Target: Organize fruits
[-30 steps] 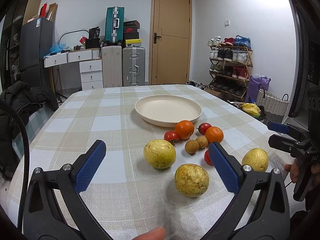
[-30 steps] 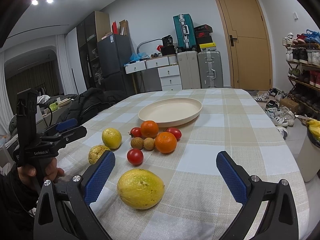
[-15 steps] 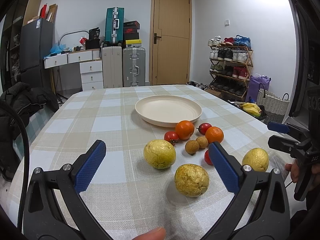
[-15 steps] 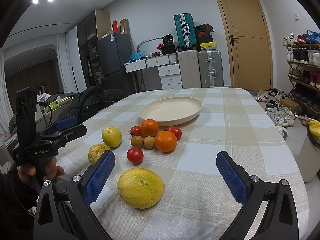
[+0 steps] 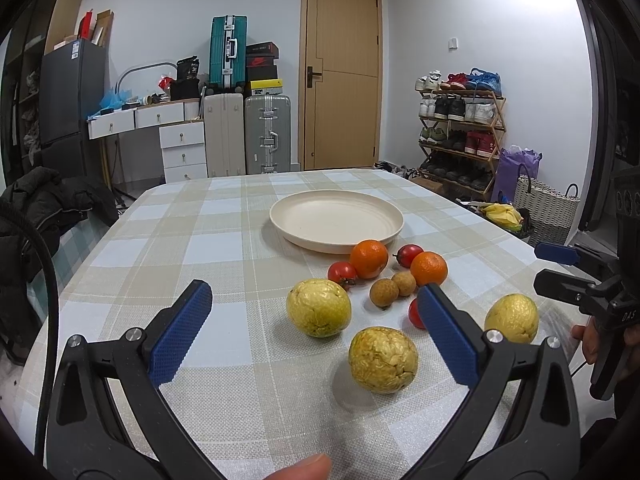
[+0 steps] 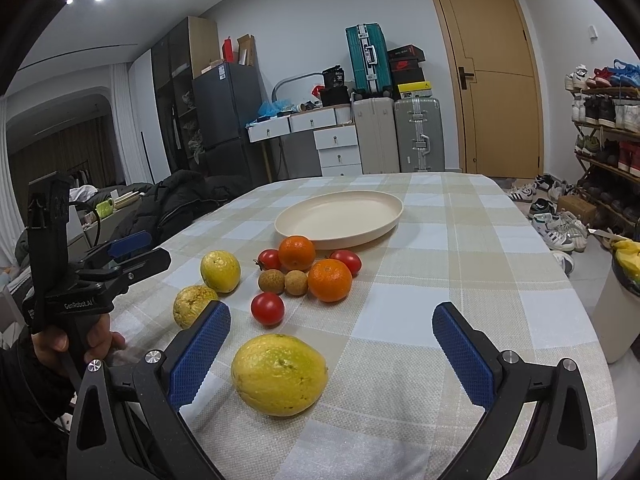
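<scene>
An empty cream plate (image 5: 336,220) (image 6: 340,216) sits mid-table on the checked cloth. In front of it lie two oranges (image 5: 369,259) (image 6: 330,280), three red tomatoes (image 6: 267,309), two small brown longans (image 6: 272,281) and three yellow fruits. My left gripper (image 5: 316,332) stands open, low over the cloth, with a wrinkled yellow fruit (image 5: 383,359) and a smoother one (image 5: 319,307) between its blue pads. My right gripper (image 6: 332,344) is open too, and a large yellow fruit (image 6: 279,374) rests between its fingers, untouched. Each gripper shows in the other's view, hand-held: right gripper (image 5: 560,270), left gripper (image 6: 128,254).
The table's right edge drops to a floor with shoes and a shoe rack (image 5: 460,136). A black coat (image 5: 36,208) hangs at the left edge. Suitcases and drawers (image 5: 184,152) stand by the far wall beside a door. Bare cloth stretches left of the plate.
</scene>
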`<move>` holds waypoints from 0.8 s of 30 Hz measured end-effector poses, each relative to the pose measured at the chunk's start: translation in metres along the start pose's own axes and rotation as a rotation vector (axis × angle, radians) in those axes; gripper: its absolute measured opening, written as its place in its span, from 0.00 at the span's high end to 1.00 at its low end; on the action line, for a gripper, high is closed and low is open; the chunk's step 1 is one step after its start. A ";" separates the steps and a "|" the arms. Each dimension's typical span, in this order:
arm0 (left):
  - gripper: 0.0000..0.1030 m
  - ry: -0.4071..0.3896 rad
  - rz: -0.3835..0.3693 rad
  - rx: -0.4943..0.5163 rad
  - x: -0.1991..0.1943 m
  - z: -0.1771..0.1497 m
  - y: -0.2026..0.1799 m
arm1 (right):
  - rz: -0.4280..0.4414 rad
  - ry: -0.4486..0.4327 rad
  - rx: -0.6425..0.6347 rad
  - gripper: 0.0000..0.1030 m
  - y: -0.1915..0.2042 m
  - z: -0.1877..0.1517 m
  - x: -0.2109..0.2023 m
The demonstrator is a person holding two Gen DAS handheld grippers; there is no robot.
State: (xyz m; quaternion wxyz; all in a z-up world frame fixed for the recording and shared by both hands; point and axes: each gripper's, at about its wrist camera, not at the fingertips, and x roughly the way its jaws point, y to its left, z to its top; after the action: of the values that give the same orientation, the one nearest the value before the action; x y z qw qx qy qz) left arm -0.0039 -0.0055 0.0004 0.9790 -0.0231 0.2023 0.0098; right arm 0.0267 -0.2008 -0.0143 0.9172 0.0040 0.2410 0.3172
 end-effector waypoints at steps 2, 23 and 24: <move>0.01 0.000 0.001 0.000 0.000 0.000 0.000 | -0.002 0.002 -0.003 0.00 0.000 0.000 0.001; 0.01 0.010 -0.003 0.004 0.000 0.000 -0.001 | -0.050 0.004 -0.006 0.00 0.004 0.002 -0.007; 0.01 0.017 -0.004 0.003 0.001 0.000 -0.001 | -0.051 0.007 -0.008 0.00 0.005 0.003 -0.007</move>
State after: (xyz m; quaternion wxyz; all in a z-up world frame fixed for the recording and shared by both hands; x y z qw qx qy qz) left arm -0.0033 -0.0069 -0.0001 0.9773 -0.0221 0.2105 0.0073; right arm 0.0203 -0.2004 -0.0083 0.9241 -0.0071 0.2431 0.2949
